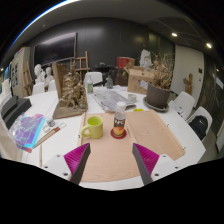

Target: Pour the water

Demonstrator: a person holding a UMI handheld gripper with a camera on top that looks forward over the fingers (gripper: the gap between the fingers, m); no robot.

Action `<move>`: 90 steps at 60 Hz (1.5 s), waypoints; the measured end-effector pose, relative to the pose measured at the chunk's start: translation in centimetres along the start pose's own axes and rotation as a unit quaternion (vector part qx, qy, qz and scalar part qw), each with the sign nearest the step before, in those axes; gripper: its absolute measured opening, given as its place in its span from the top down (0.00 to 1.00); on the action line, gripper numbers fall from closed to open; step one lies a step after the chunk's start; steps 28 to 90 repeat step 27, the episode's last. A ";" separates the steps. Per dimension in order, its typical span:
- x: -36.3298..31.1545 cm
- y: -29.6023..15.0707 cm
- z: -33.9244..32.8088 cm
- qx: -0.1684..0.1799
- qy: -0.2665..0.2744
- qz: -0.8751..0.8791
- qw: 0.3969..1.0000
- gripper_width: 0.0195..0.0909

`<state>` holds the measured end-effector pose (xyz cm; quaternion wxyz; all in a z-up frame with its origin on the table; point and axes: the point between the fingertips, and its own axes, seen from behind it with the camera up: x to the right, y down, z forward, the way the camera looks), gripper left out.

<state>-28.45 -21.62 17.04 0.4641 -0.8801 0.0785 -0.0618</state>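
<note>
A yellow-green mug (92,127) stands on a tan mat (120,140) on the white table (55,145), handle to the left. Right beside it a small bottle (119,123) with a white cap and dark contents rests on a red coaster. My gripper (112,162) is open, its two fingers with magenta pads (146,158) wide apart low over the mat. Nothing is between the fingers. Mug and bottle stand well ahead of the fingertips.
A wooden sculpture (72,92) stands at the back left, a shiny wrapped packet (28,130) at the left. A clear container (108,99) lies behind the bottle, a potted plant (158,92) at the right. White chairs (201,120) flank the table's right side.
</note>
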 end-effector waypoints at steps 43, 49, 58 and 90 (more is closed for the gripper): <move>0.2 -0.4 -2.2 0.004 0.021 -0.028 0.999 0.07; 0.2 -0.4 -2.2 0.004 0.021 -0.028 0.999 0.07; 0.2 -0.4 -2.2 0.004 0.021 -0.028 0.999 0.07; 0.2 -0.4 -2.2 0.004 0.021 -0.028 0.999 0.07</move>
